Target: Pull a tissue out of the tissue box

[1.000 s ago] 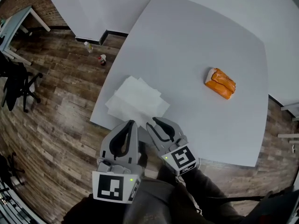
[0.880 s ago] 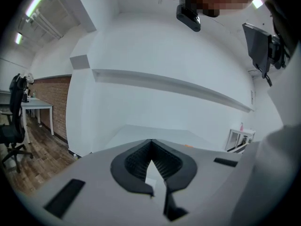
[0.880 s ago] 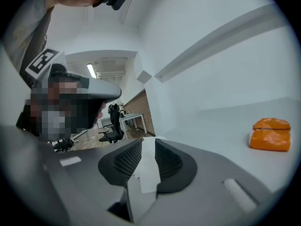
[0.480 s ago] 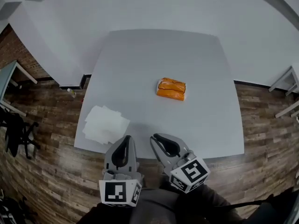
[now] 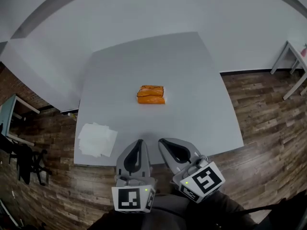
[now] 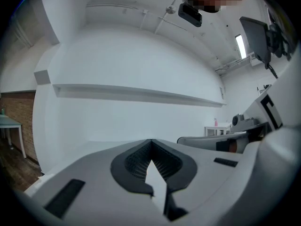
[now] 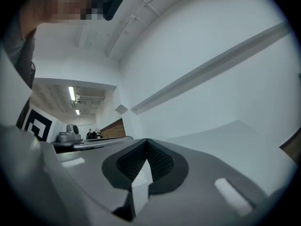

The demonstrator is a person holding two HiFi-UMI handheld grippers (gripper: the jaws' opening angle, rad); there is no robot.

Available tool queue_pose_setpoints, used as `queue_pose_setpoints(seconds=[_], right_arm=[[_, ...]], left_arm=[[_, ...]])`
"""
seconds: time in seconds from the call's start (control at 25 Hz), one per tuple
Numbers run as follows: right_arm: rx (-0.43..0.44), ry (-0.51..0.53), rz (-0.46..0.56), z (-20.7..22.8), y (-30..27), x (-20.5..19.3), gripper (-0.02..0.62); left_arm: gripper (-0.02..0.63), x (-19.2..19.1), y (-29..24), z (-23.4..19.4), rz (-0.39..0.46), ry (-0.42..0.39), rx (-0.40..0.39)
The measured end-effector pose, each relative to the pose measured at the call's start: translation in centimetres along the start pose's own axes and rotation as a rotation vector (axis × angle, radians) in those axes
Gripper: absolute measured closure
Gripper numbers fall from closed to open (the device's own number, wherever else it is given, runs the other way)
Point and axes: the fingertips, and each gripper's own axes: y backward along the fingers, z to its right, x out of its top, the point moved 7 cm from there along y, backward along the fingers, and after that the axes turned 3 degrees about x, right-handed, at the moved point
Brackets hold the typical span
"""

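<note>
Left gripper [image 5: 138, 143] and right gripper [image 5: 163, 142] hold nothing, jaws together, the right's just closed. The tissue pack [image 5: 151, 94] lies well ahead: reopen, then pinch only the top sheet.

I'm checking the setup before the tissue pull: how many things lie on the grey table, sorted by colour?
orange tissue pack: 1
white tissue pile: 1 (single sheets cannot be counted)
Total: 2
</note>
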Motion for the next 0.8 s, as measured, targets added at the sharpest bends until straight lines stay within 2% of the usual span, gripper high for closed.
queue_pose_setpoints(seconds=[0.2, 0.32, 0.52, 0.68, 0.8], right_arm=[[-0.041, 0.011, 0.049, 1.4, 1.1, 1.0, 0.594], [-0.061, 0.010, 0.051, 1.2, 1.2, 1.1, 0.594], [-0.057, 0.005, 0.031, 0.5, -0.1, 1.0, 0.594], [-0.012, 0.013, 0.011, -1.3, -2.5, 0.8, 0.594], [0.014, 0.032, -0.001, -2.5, -3.9, 1.1, 0.594]], left_arm=[[0.606, -0.4, -1.2, 1.7, -0.035, -0.061, -0.090], [0.606, -0.1, -1.6, 1.5, -0.004, -0.058, -0.115], [0.606, -0.2, -0.8, 0.0, 0.022, -0.030, -0.118], [0.606, -0.3, 0.3, -2.3, 0.022, 0.052, -0.071], [0.606, -0.1, 0.6, -3.5, 0.009, 0.048, -0.065]])
